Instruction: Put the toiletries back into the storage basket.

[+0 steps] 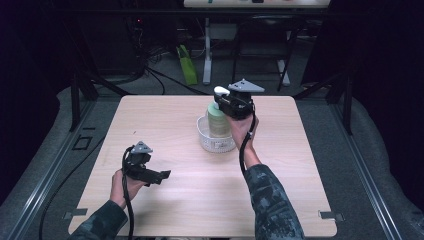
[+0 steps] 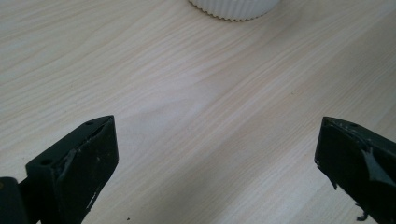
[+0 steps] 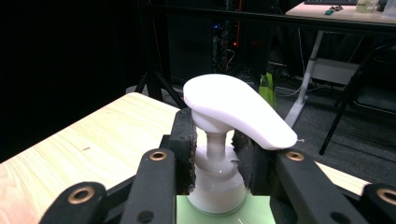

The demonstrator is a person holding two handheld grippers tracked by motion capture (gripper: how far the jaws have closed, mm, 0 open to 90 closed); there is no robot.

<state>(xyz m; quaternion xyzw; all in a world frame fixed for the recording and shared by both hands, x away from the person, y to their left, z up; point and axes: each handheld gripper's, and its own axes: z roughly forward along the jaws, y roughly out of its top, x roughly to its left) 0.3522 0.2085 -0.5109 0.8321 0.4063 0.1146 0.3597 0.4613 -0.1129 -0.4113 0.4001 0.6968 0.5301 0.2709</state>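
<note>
Right gripper is clamped on the neck of the green pump bottle, which stands in the white ribbed basket mid-table toward the far edge. Left gripper hovers near the near-left corner, jaws wide apart, holding nothing.

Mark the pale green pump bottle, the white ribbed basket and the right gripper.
Pale green pump bottle [image 1: 217,120], high view, on its green body.
White ribbed basket [image 1: 214,142], high view, on its front wall.
Right gripper [image 3: 217,163], right gripper view, between its fingertips at the bottle's neck.

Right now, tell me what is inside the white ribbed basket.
A pale green pump bottle stands in the white ribbed basket, the right claw shut on its neck. The basket floor is covered.
</note>
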